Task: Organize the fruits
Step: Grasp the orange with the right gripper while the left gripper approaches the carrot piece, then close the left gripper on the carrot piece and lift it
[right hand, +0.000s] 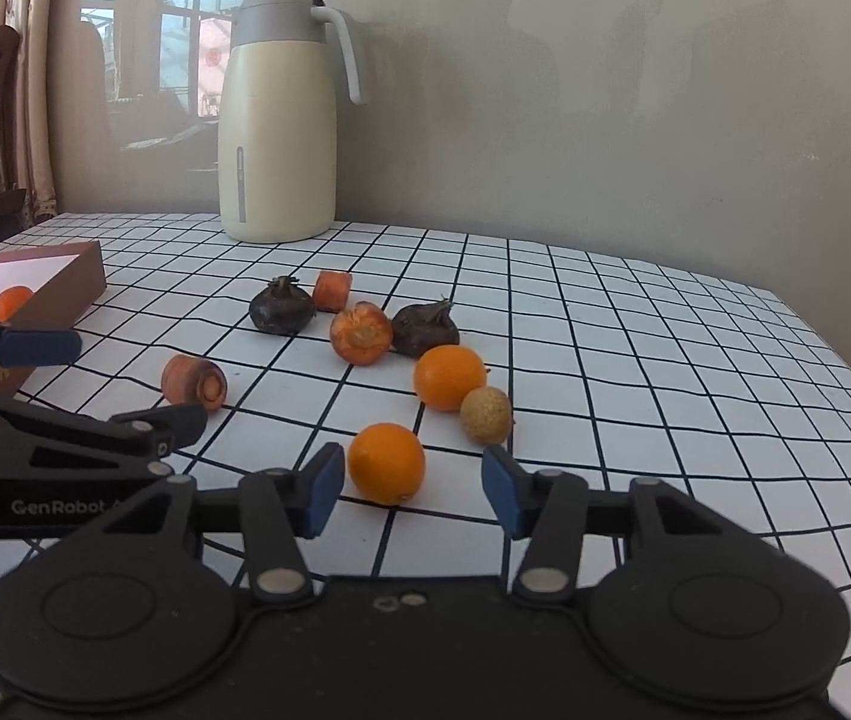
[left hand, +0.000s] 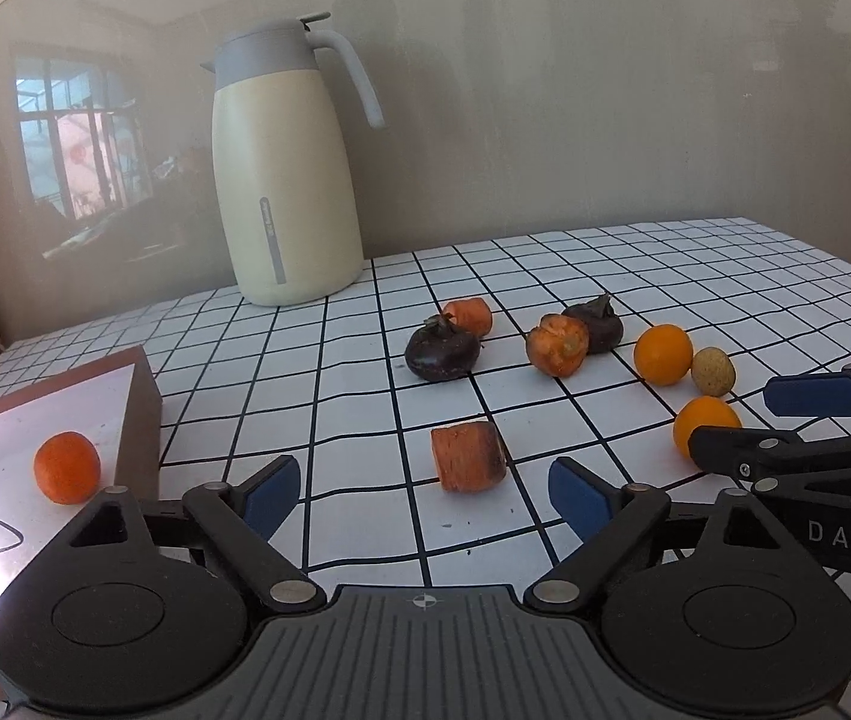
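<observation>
Here the fruits are found scattered on the checked tablecloth [right hand: 635, 324] in front of the cream jug [right hand: 278, 120], which is taken as the landmark. Just in front of the jug two dark water chestnuts [right hand: 281, 313] and three carrot chunks [right hand: 361, 333] are seen, loosely mixed, so sorting is judged barely begun. Nearer than those, two oranges [right hand: 448, 376] and a small speckled fruit [right hand: 485, 415] are grouped, the speckled fruit touching the farther orange.

To the left of the jug and nearer, a shallow box [left hand: 137, 414] is set at the table's edge, with one orange piece [left hand: 66, 468] already inside; it is presumably the collecting place.

The right gripper [right hand: 412, 489] is held low around the nearest orange [right hand: 386, 463], its blue pads standing to either side with gaps visible, so nothing is gripped yet; the straddle is judged a preparation for closing on it. The left gripper [left hand: 425, 489] is likewise spread wide and empty, aimed at the lone carrot chunk [left hand: 469, 457], which lies well in front of the jug, just beyond the fingertips.
</observation>
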Available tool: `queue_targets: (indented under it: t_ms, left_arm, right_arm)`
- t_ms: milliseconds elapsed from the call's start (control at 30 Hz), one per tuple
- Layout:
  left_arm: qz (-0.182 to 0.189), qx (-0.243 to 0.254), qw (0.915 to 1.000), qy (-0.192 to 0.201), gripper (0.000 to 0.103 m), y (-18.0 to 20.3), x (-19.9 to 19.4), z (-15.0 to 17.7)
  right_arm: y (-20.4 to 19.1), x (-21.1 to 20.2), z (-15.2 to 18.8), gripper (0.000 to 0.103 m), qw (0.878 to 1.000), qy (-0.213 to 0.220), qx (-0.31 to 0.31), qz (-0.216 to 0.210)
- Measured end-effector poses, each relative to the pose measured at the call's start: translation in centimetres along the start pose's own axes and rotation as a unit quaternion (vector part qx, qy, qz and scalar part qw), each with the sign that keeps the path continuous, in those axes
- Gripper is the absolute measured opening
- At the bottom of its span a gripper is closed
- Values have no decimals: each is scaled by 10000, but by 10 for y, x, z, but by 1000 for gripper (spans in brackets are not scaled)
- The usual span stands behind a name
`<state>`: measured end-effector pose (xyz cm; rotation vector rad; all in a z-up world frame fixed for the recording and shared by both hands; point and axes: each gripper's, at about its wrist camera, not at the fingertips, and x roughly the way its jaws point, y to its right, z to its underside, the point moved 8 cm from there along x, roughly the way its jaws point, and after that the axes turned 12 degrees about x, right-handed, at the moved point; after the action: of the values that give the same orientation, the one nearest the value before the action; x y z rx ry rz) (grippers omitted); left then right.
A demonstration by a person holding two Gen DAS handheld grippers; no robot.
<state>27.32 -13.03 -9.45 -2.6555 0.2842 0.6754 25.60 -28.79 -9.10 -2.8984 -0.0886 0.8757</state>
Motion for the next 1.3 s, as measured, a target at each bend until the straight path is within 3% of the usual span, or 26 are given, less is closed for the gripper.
queue_targets:
  t_ms: [567,633,700,933,1300]
  left_arm:
    - [319,63,9990,-308,80,13,29,-8]
    - [387,49,9986,-346,66,15,32,-8]
    - [408,4,9986,-349,63,15,33,-8]
    - [497,-27,9984,-266,30,20,33,-10]
    - [564,-24,9981,-261,30,19,24,-7]
  right_arm:
    - [-3,14,-1,24,9997,-191,-149,66]
    - [-2,14,-2,22,9997,-186,-129,66]
    - [-1,14,-2,22,9998,-182,-98,78]
    - [6,13,-3,22,9997,-153,-15,170]
    - [13,11,-3,22,9995,-116,86,278]
